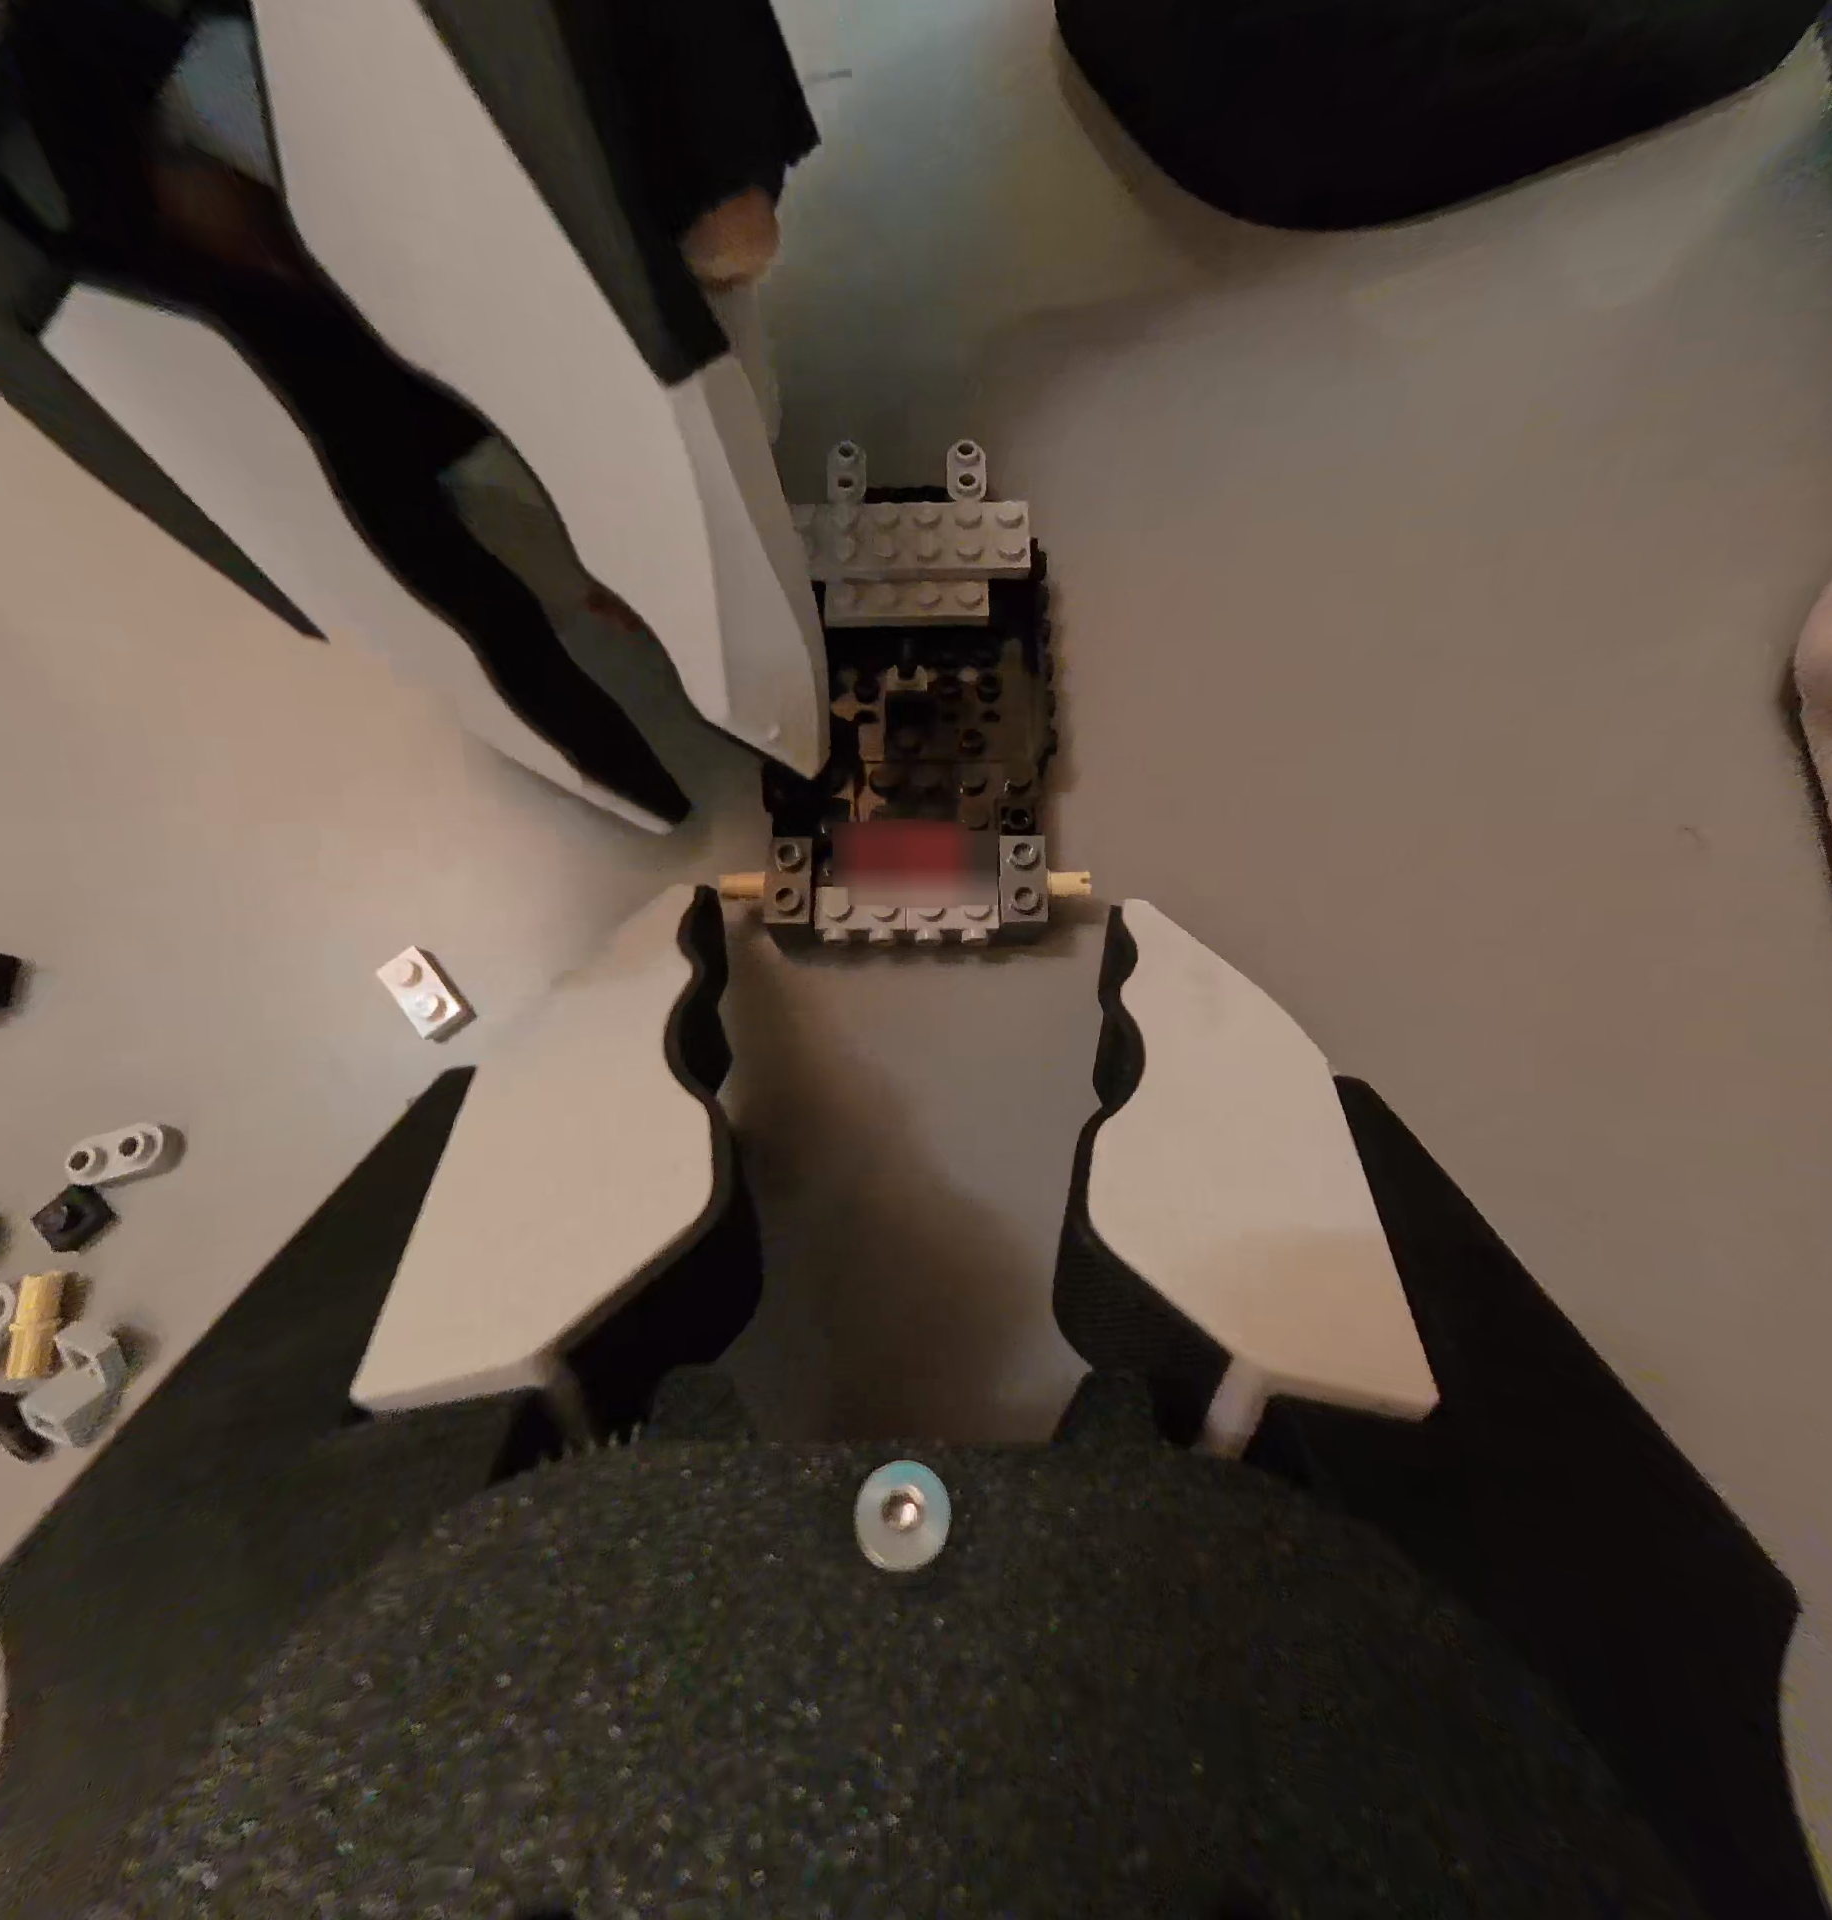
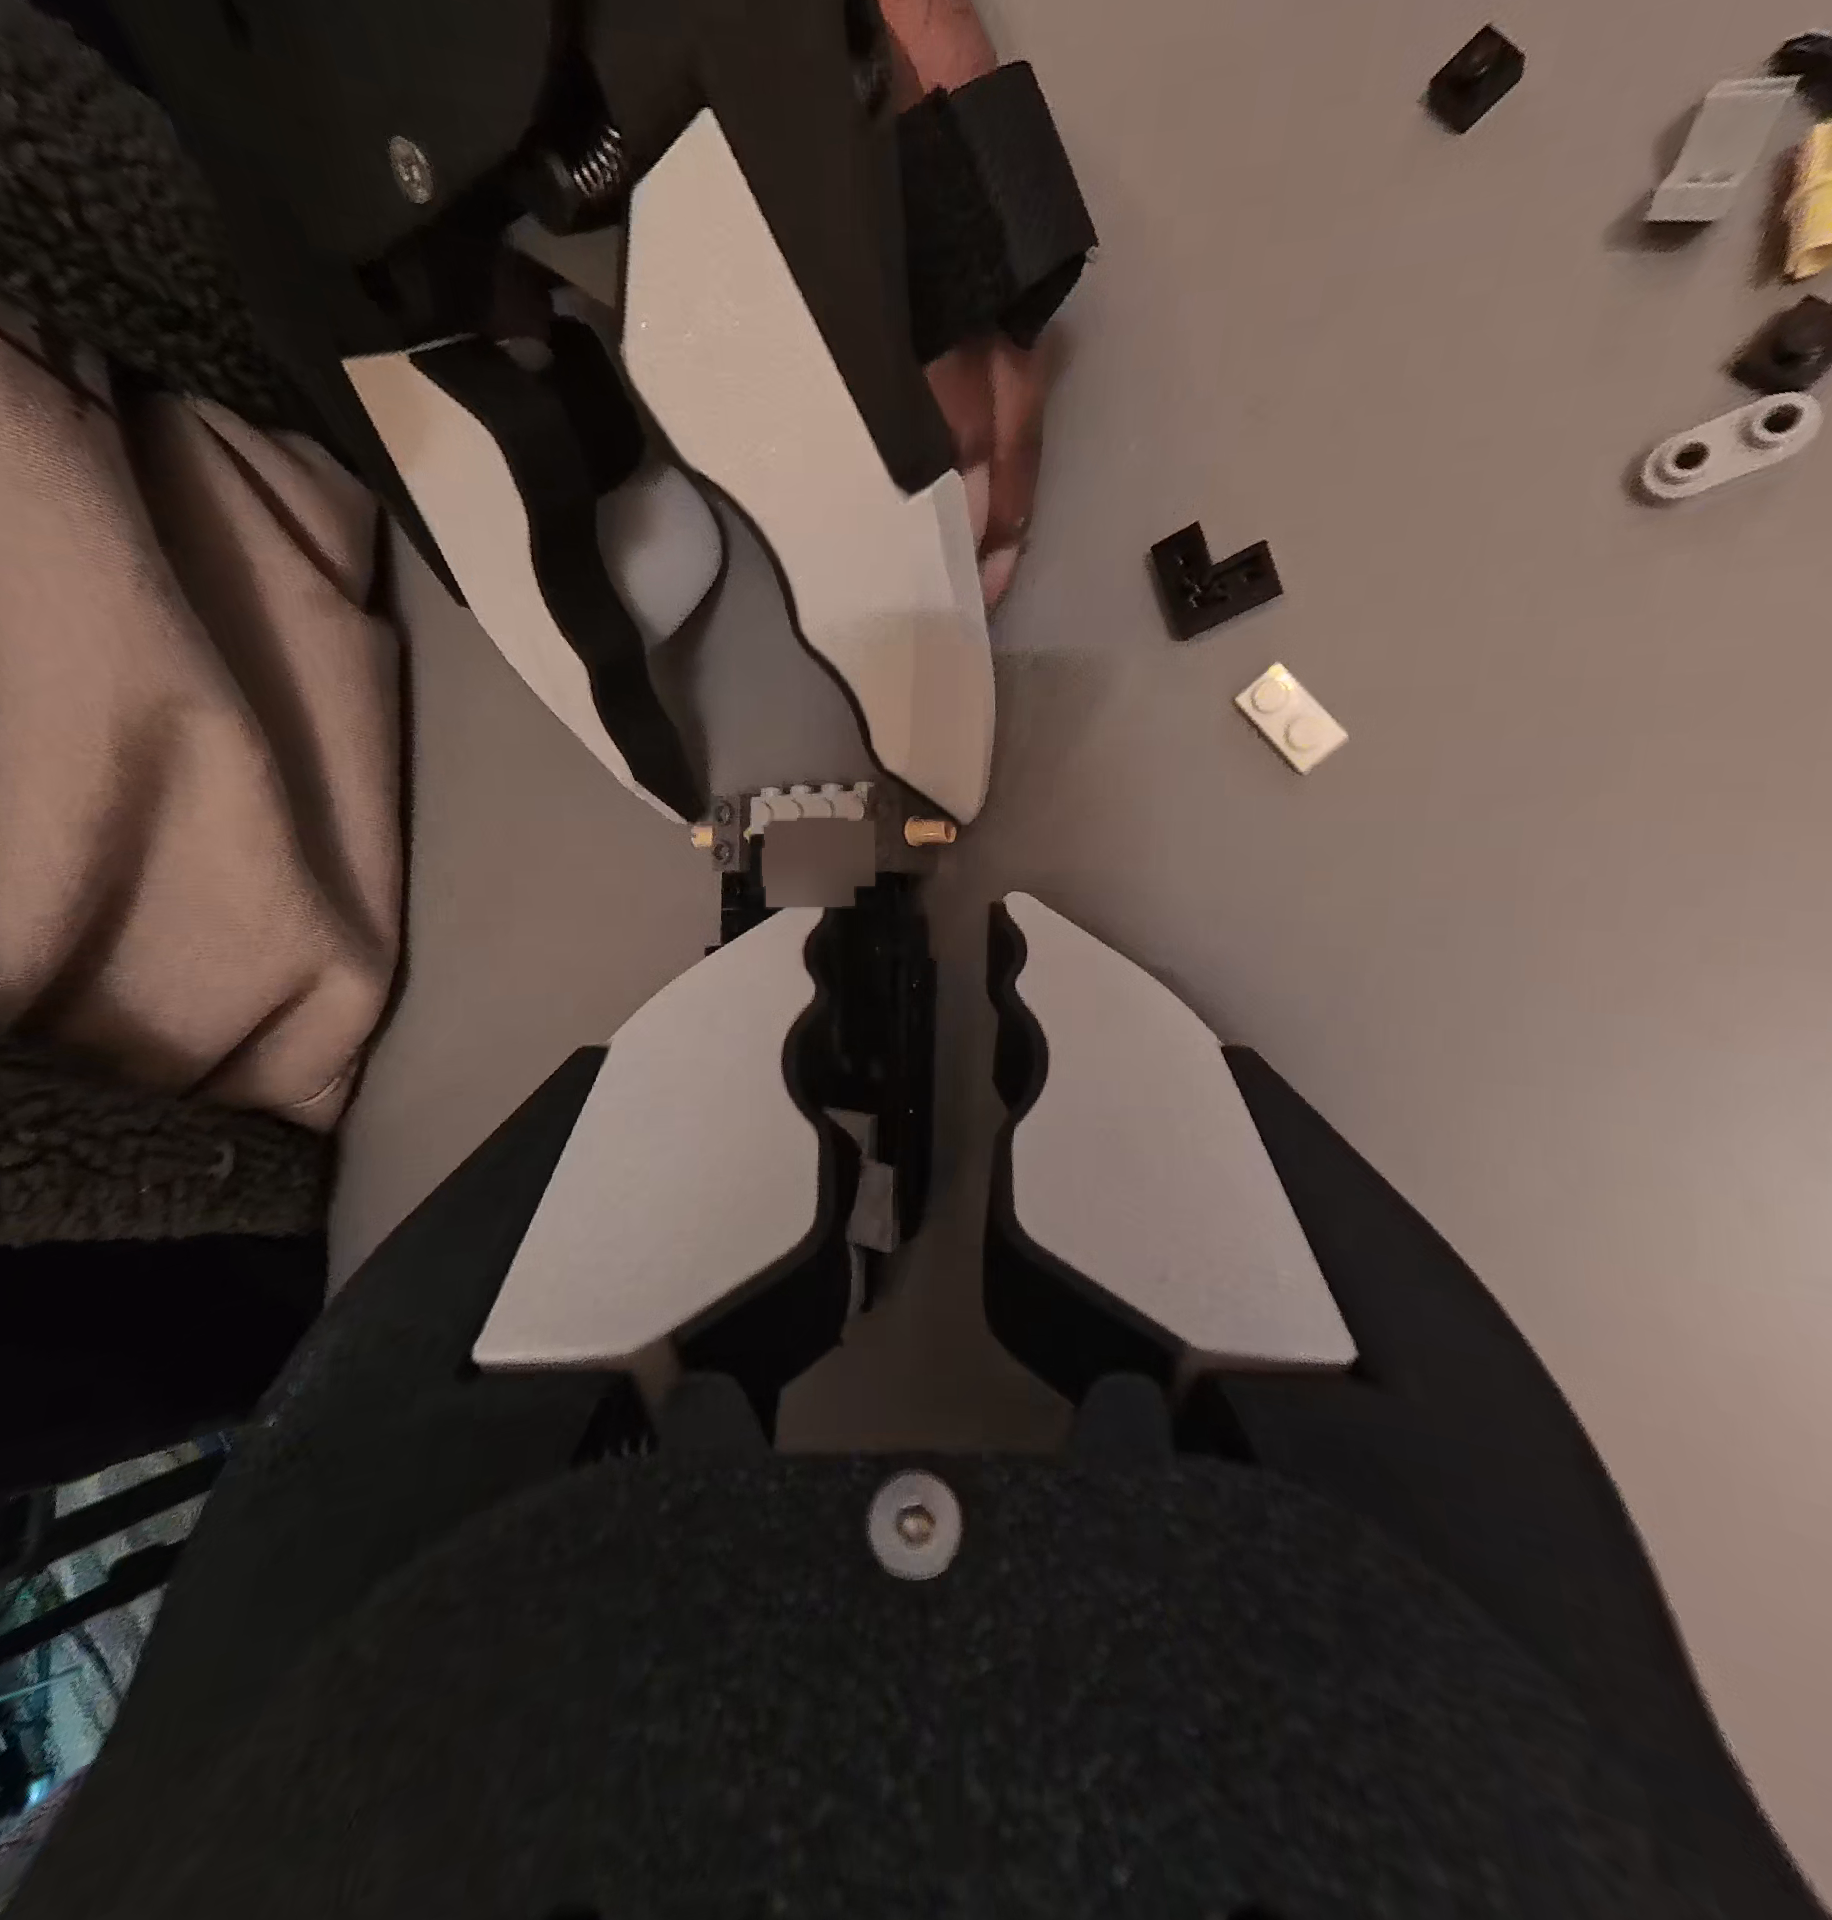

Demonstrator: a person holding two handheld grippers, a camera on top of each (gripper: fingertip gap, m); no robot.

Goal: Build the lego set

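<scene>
A partly built black and grey lego model point(image 1: 917, 727) is lying on the grey bench point(image 1: 1411, 727) at the centre of the left wrist view, tan axle pins sticking out at its near end. The left gripper point(image 1: 912, 935) is hovering just short of that end, its jaws standing wide and empty. The right gripper point(image 2: 896, 914) is reaching in from the upper left of that view, one tip touching the model's left edge; in the right wrist view its jaws are standing apart around the model's black body, and I cannot tell whether they are pressing it. A white two-stud plate point(image 1: 426, 995) is lying at left, near a grey two-hole link point(image 1: 122, 1151) and a tan pin point(image 1: 37, 1325).
</scene>
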